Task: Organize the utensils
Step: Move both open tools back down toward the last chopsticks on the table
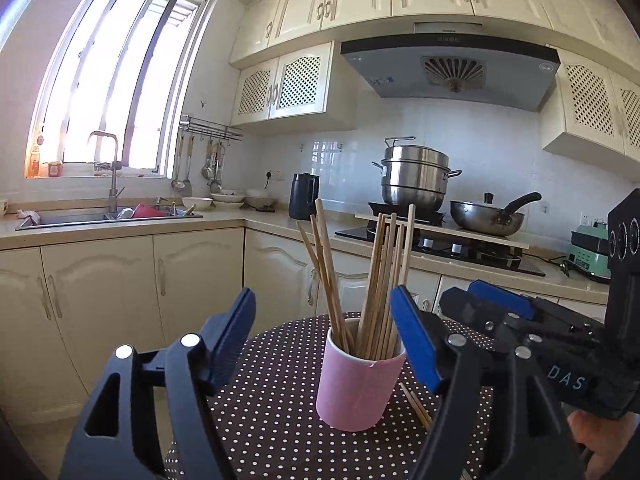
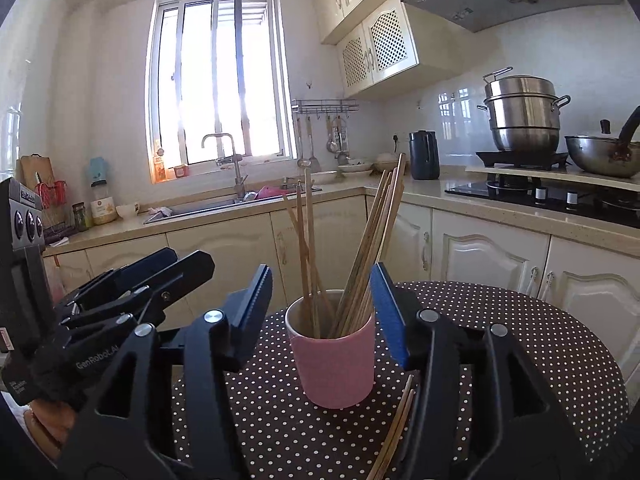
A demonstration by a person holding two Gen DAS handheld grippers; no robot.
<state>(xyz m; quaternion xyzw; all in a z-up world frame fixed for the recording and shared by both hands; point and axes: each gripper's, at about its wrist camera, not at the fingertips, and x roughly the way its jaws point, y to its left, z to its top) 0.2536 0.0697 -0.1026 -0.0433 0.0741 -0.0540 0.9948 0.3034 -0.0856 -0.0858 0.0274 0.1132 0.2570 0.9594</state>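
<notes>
A pink cup [image 1: 356,384] stands upright on the dotted table [image 1: 272,420] and holds several wooden chopsticks [image 1: 376,276]. A few loose chopsticks [image 1: 416,404] lie on the cloth to its right. My left gripper [image 1: 324,340] is open and empty, its blue fingers on either side of the cup, just in front of it. In the right wrist view the same cup [image 2: 334,360] holds the chopsticks [image 2: 372,240], and loose chopsticks [image 2: 394,432] lie under the right finger. My right gripper [image 2: 322,316] is open and empty, straddling the cup.
The table [image 2: 520,340] is small and round with a brown dotted cloth. Cream cabinets [image 1: 120,300] stand behind it. A sink [image 1: 108,216], a black kettle [image 1: 304,196], a steamer pot [image 1: 416,176] and a wok [image 1: 488,212] sit on the counter.
</notes>
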